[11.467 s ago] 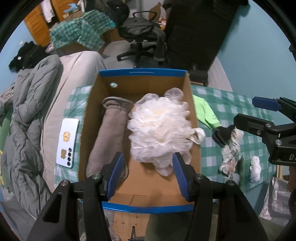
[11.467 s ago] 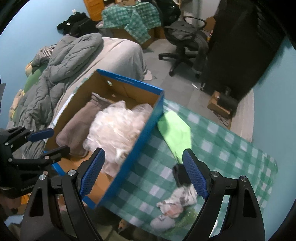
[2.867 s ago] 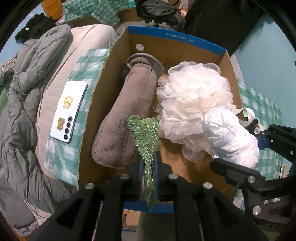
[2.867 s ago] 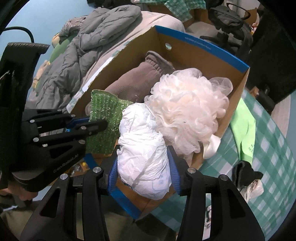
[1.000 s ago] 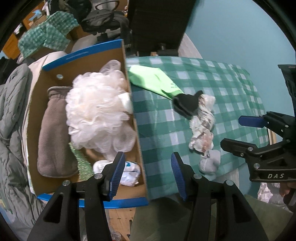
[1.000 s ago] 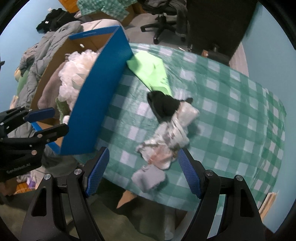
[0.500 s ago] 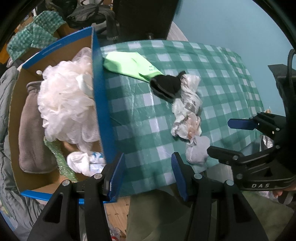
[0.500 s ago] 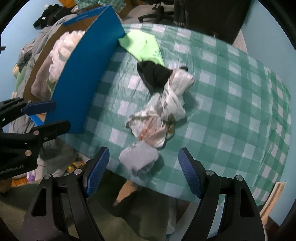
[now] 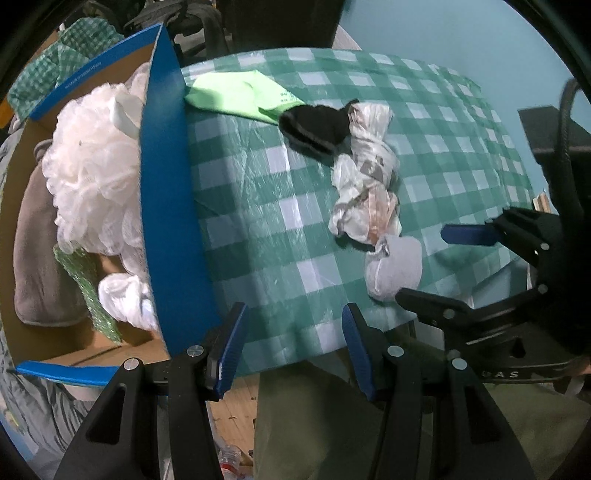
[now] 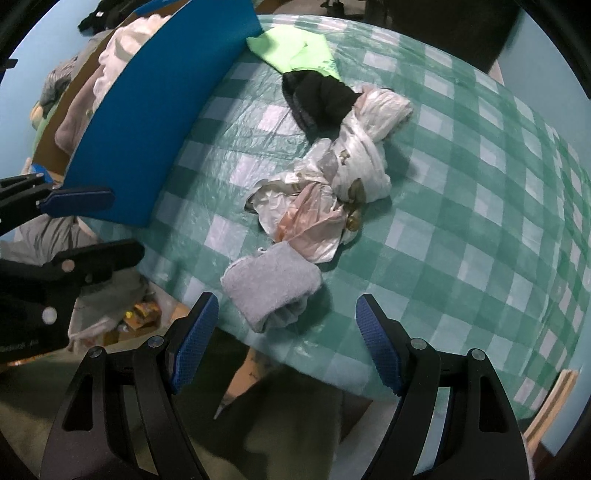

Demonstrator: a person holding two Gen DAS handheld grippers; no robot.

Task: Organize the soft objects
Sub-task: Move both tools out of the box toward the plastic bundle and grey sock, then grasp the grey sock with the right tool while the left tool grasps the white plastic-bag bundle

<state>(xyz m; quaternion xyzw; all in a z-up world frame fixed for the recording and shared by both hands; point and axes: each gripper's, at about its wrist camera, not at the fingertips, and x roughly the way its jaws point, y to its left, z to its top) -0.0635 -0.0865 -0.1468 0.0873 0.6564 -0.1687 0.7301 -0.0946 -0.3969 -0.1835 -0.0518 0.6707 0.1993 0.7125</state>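
A blue-sided cardboard box (image 9: 168, 206) (image 10: 159, 107) stands at the table's left and holds a white mesh pouf (image 9: 92, 173), a grey cloth (image 9: 35, 254), a green sparkly sponge (image 9: 83, 280) and a white wad (image 9: 125, 297). On the checked tablecloth (image 9: 258, 229) lie a folded grey cloth (image 10: 271, 282) (image 9: 397, 267), crumpled plastic bags (image 10: 332, 195) (image 9: 369, 188), a black sock (image 10: 319, 96) (image 9: 317, 123) and a green cloth (image 10: 291, 48) (image 9: 240, 96). My right gripper (image 10: 286, 341) is open and empty just short of the grey cloth. My left gripper (image 9: 291, 345) is open and empty at the table's near edge.
The table's front edge runs just ahead of both grippers, with floor and olive-clad legs below. A bed with a grey duvet (image 10: 55, 83) lies behind the box. A dark cabinet (image 9: 280, 22) and a teal wall stand beyond the table.
Both grippers have swung right from the box toward the items on the tablecloth. The right gripper has come closer to the folded grey cloth. Both stay open and empty.
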